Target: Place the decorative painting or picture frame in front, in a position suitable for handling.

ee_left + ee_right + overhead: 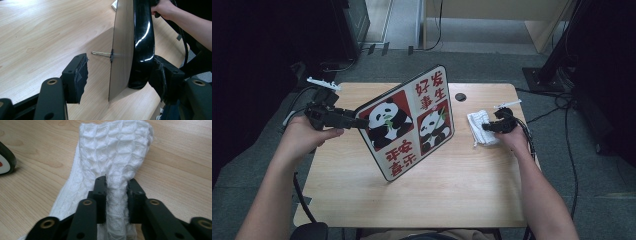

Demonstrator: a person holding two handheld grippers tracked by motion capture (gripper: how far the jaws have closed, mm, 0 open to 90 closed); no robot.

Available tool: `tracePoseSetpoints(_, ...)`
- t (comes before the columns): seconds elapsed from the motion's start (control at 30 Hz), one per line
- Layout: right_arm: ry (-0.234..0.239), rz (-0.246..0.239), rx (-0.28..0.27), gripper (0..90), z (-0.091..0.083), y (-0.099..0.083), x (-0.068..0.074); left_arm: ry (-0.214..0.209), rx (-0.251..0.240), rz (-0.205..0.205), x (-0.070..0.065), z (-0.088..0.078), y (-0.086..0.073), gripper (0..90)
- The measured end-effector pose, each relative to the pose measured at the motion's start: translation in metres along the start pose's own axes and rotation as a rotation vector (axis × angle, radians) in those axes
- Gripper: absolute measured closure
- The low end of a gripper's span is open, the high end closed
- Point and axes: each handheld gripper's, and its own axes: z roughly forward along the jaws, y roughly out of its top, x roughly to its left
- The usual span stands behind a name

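High view: the left gripper (343, 118) props the panda board (409, 122) on edge at centre table, face exposed for wiping. Left gripper view: jaws straddle the board's (125, 45) rim; contact unclear. Right gripper view: jaws pinch the cloth (115, 157) at three o'clock.

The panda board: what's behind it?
Behind the panda board the left gripper view shows a plain grey back with a thin wire hook, over bare table. Its lower edge rests on the wood; the tabletop behind it is hidden from above.
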Motion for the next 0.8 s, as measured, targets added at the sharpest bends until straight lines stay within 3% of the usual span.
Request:
tracePoseSetpoints(0.13,-0.002,0.010,0.027,80.5,-0.003,0.006,0.004,-0.005,0.001,0.002,0.000,0.001,-0.002,34.4)
tracePoseSetpoints(0.23,-0.019,-0.006,0.007,80.6,-0.012,0.012,0.008,-0.009,-0.002,0.003,0.000,0.001,-0.004,34.4)
tracePoseSetpoints(0.37,-0.103,-0.025,-0.066,80.3,-0.032,0.020,0.014,-0.007,-0.002,0.003,0.000,0.001,-0.005,34.3)
tracePoseSetpoints(0.4,-0.154,-0.041,-0.099,80.1,-0.040,0.023,0.017,-0.008,-0.003,0.001,0.000,0.001,-0.006,34.3)
tracePoseSetpoints(0.5,-0.190,-0.083,-0.100,79.6,-0.045,0.023,0.021,-0.012,-0.006,0.000,0.000,0.002,-0.006,34.3)
tracePoseSetpoints(0.63,-0.173,-0.118,-0.024,78.7,-0.034,0.020,0.027,-0.018,-0.007,-0.003,0.001,0.005,-0.008,34.3)
tracePoseSetpoints(0.8,-0.079,-0.152,-0.003,75.7,-0.021,0.017,0.039,-0.021,-0.011,-0.009,0.003,0.006,-0.010,34.4)
